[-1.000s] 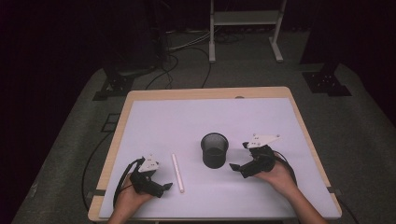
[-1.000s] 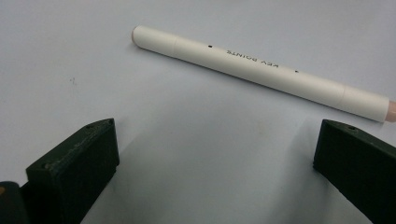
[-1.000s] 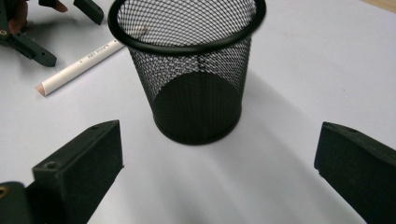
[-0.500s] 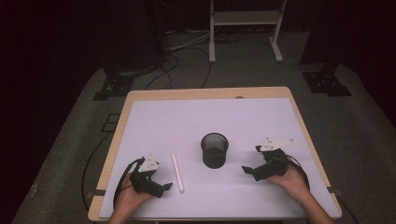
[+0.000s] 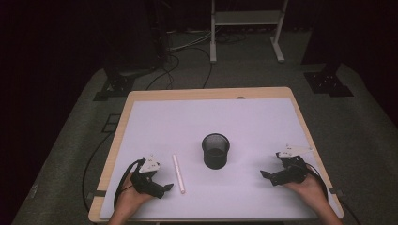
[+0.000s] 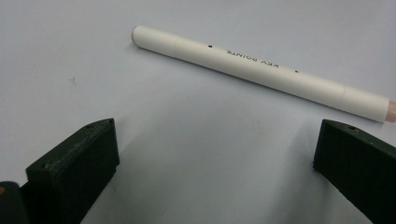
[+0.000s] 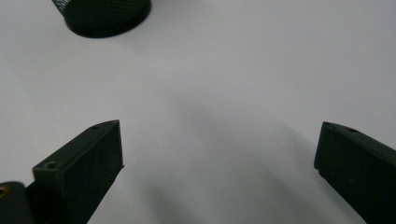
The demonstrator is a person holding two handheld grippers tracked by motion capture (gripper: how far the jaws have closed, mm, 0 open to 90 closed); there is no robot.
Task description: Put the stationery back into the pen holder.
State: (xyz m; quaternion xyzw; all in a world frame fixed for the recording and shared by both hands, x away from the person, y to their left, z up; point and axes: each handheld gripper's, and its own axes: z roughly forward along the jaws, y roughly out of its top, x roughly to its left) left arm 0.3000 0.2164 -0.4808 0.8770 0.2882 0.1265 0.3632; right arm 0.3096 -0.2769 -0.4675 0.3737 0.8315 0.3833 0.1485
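Between the spread jaws of the left gripper (image 6: 215,154) lies bare table, the white pen (image 6: 261,72) just ahead, left of the mesh cup (image 5: 216,151). Reaching seems underway; next, advance and close. Right gripper (image 7: 219,158) waits open, empty.

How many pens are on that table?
1. The white pen lies flat on the table, left of the black mesh cup, just ahead of the left hand-held gripper. The cup's inside is too dark to check.

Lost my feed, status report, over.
Left gripper open, short of white pen. Right gripper open, empty, beside mesh cup. Nothing blocking the pen.
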